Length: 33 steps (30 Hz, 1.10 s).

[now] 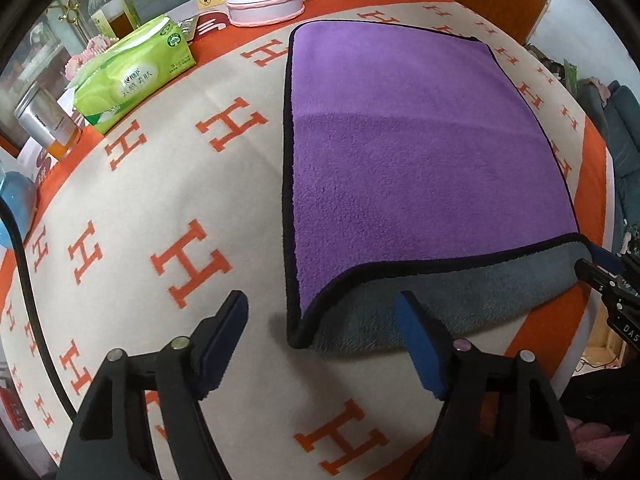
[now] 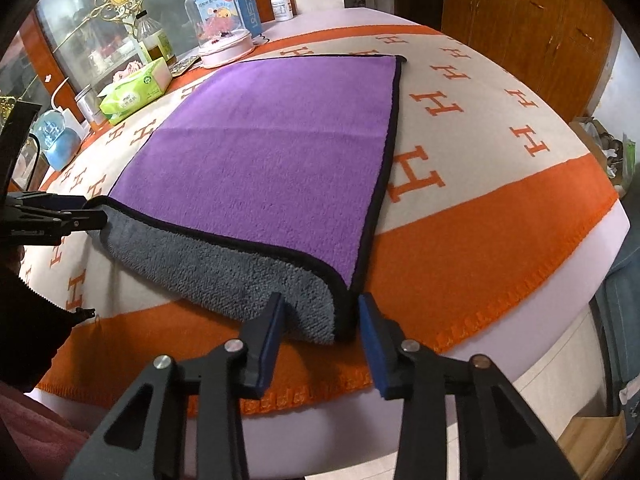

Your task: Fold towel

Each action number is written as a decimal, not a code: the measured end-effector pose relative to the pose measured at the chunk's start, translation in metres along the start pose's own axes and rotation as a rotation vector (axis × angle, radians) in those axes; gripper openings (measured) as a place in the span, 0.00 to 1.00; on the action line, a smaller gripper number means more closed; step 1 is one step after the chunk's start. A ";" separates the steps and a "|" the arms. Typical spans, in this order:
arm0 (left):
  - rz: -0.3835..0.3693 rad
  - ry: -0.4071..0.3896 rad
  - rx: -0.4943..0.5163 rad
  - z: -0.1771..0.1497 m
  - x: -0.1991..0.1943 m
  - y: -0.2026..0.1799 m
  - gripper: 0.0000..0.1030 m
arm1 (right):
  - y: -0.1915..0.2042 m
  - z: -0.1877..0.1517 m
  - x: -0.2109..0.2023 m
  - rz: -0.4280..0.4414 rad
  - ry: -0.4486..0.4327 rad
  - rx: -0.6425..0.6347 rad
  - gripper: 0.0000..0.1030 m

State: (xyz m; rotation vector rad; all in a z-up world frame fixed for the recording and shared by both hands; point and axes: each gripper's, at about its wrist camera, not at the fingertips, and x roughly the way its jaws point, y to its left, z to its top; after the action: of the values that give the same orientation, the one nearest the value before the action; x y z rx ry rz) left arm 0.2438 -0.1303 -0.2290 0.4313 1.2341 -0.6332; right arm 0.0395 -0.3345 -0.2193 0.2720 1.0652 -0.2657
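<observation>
Both claws stand released: the left claw [image 1: 320, 320] brackets the towel's [image 1: 420, 152] near-left corner, the right claw [image 2: 322, 320] its near-right corner, each with spread jaws. The purple, grey-backed towel lies flat on the blanket-covered worktop [image 1: 180, 200], near edge curled up. Best to pinch both corners evenly on the black hem, then lift together so the fold stays square.

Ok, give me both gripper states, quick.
Left hand-held gripper: open, astride a towel corner.
Right hand-held gripper: open, astride the other near corner.
</observation>
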 end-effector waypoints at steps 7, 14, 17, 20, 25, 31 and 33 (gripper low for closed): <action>-0.037 0.026 -0.009 -0.001 0.003 -0.004 0.50 | -0.003 0.000 -0.002 -0.004 -0.010 0.004 0.28; -0.032 0.028 -0.009 -0.002 0.002 -0.010 0.37 | -0.002 -0.002 -0.005 0.001 -0.021 -0.007 0.20; -0.026 0.031 -0.016 -0.004 0.000 -0.008 0.27 | -0.002 -0.003 -0.007 -0.001 -0.026 -0.008 0.16; -0.023 0.030 -0.026 -0.005 -0.003 -0.004 0.17 | -0.003 -0.003 -0.008 -0.004 -0.028 -0.010 0.11; -0.021 0.036 -0.031 -0.008 -0.006 0.001 0.09 | -0.002 -0.004 -0.009 -0.004 -0.025 -0.029 0.06; -0.016 0.042 -0.056 -0.006 -0.007 0.000 0.06 | 0.000 -0.003 -0.012 -0.002 -0.029 -0.051 0.05; -0.017 0.045 -0.061 -0.005 -0.009 0.000 0.06 | 0.000 -0.002 -0.014 0.002 -0.037 -0.059 0.05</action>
State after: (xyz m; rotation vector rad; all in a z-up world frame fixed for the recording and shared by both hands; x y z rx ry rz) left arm 0.2380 -0.1256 -0.2222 0.3862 1.2976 -0.6010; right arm 0.0316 -0.3330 -0.2075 0.2146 1.0342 -0.2365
